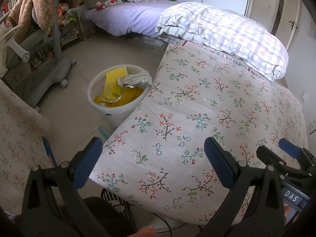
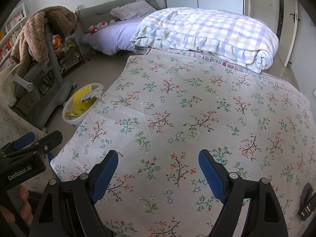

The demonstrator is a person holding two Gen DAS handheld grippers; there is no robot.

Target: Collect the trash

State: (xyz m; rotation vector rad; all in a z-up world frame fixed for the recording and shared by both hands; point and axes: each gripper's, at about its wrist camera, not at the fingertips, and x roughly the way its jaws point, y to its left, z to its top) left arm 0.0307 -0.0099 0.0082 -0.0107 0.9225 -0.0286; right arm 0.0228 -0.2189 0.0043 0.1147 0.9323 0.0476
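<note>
A white trash bin [image 1: 92, 96] stands on the floor at the left edge of the floral-cloth table [image 1: 197, 102]. It holds yellow wrappers [image 1: 114, 90] and a crumpled silvery wrapper [image 1: 134, 79]. The bin also shows in the right wrist view [image 2: 68, 116]. My left gripper [image 1: 154, 158] is open and empty over the table's near left corner. My right gripper [image 2: 158, 171] is open and empty above the cloth [image 2: 187, 108]. The right gripper also shows in the left wrist view [image 1: 274, 152], and the left gripper in the right wrist view [image 2: 37, 138].
A rolled plaid quilt [image 1: 227, 37] lies at the table's far edge, with a purple bed [image 1: 128, 17] behind. A grey wheeled stand [image 1: 55, 63] draped with a brown blanket is at left. A dark device [image 2: 308, 203] lies at the table's right edge.
</note>
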